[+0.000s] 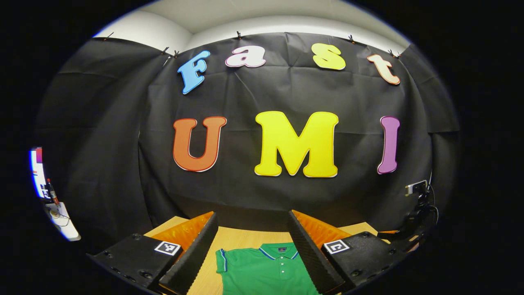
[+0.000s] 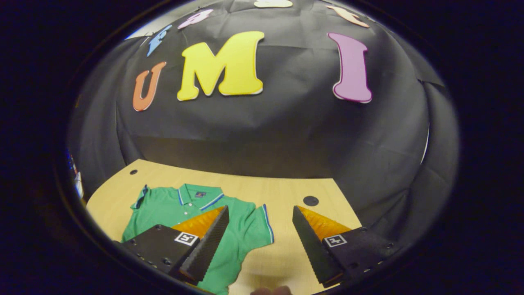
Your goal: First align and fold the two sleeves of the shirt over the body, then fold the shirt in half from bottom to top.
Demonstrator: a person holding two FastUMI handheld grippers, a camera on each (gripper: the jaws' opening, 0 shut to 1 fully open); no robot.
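I am looking at a green polo shirt (image 2: 241, 229) lying face up and flat on the wooden desk (image 2: 286, 192), collar toward the booth wall, both short sleeves spread out to the sides and not yet folded. In the right gripper view it is sitting at lower left of the frame, with one striped-cuff sleeve (image 2: 262, 227) reaching toward centre frame; in the left gripper view the collar and button placket are showing at bottom centre, between the fingers.

My left tongs (image 1: 251, 254) are standing wide apart and holding nothing, hovering above the collar end. My right tongs (image 2: 260, 246) are likewise spread open and empty, hanging over the sleeve and the bare desk beside it.

I am judging the shirt to be light, soft knit cloth (limp, no stiffness to speak of), so it is likely going to drape and drag rather than pivot cleanly. I am planning to pinch each sleeve at its cuff edge, where the banded hem is giving a firmer lip, and later the bottom hem at both corners; a shallow pinch of one layer is risking slipping, and the desk is looking smooth enough for the body to slide
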